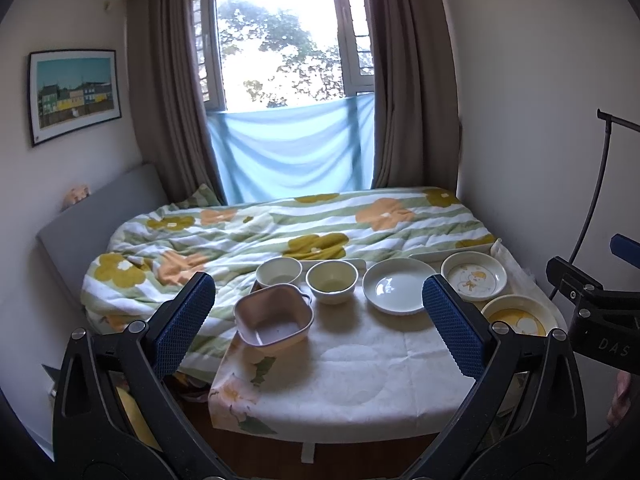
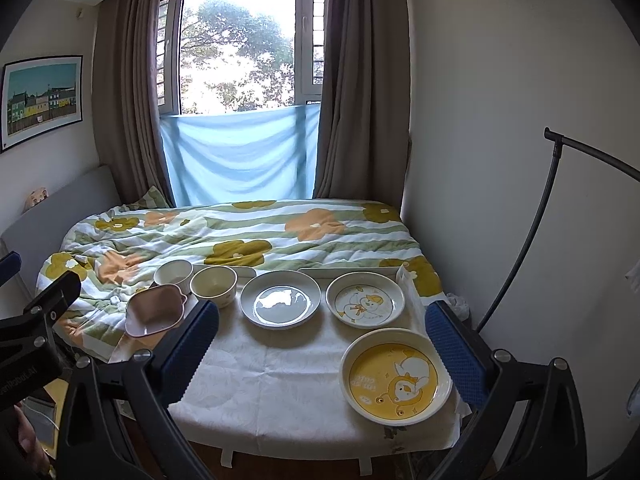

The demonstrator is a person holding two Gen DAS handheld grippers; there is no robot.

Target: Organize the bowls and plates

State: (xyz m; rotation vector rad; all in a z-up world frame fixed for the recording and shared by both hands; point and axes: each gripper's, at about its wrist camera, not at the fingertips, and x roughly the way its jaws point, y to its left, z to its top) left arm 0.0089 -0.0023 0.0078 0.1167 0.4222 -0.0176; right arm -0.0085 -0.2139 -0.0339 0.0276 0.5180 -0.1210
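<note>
- Left gripper (image 1: 318,314) and right gripper (image 2: 322,346): blue-padded fingers spread wide, empty, at lower frame.
- Centre frame: pink square bowl (image 1: 273,315), two cream round bowls (image 1: 331,281), white plate (image 2: 280,299), two duck-printed plates (image 2: 396,375) lie separately on the white tablecloth (image 2: 276,376).
- Nothing stacked; sorting appears unstarted.

Floral duvet (image 1: 280,232), framed picture (image 1: 74,94), brown curtains (image 2: 128,120), window (image 2: 236,48)

Your bench (image 2: 280,380), under a white cloth (image 2: 256,364), carries a pink square bowl (image 2: 154,312), two round bowls (image 2: 213,285), and three plates (image 2: 280,304); behind it is the bed (image 2: 240,236).
</note>
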